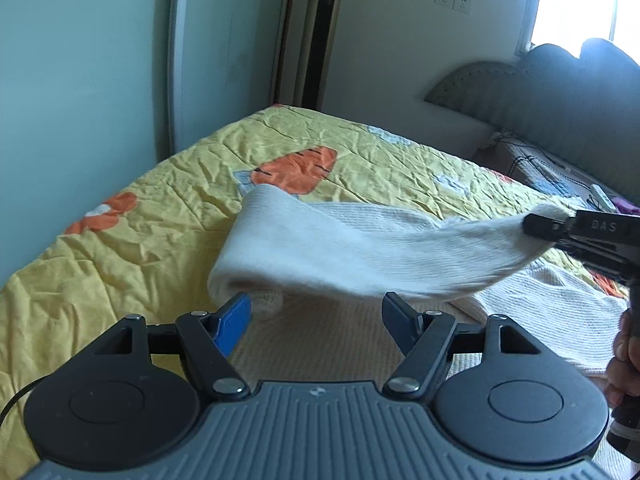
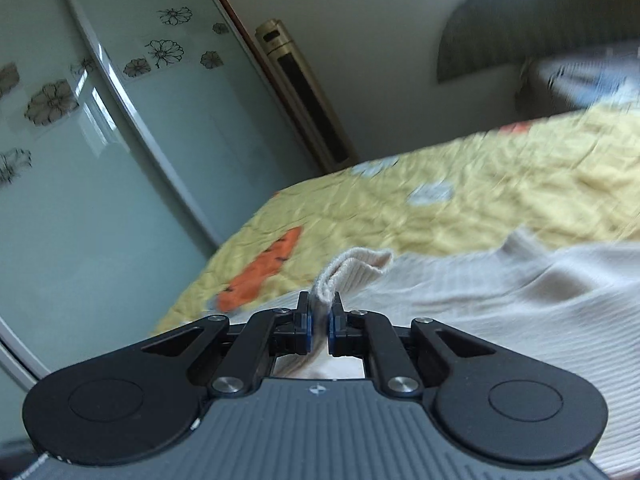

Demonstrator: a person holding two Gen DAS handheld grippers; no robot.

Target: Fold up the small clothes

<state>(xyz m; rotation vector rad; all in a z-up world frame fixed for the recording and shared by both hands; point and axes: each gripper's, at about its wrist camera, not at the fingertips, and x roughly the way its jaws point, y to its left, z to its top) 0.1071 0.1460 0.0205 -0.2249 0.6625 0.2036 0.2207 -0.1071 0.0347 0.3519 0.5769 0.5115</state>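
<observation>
A cream knitted garment (image 1: 340,252) lies on the yellow quilt (image 1: 132,248). One part of it is lifted and stretched across to the right, where my right gripper (image 1: 536,224) is shut on its end. In the right wrist view the right gripper (image 2: 320,322) pinches a ribbed cuff (image 2: 352,270) between its blue pads, with the rest of the garment (image 2: 520,300) spread below. My left gripper (image 1: 316,312) is open and empty, just in front of the folded bulge of the garment, fingers on either side above the flat cloth.
The bed's left edge runs along a glass wardrobe door (image 1: 80,80). A tall gold air conditioner (image 1: 320,36) stands in the corner. A grey headboard (image 1: 560,92) and a patterned pillow (image 1: 532,164) are at the far right. A hand (image 1: 624,356) holds the right gripper's handle.
</observation>
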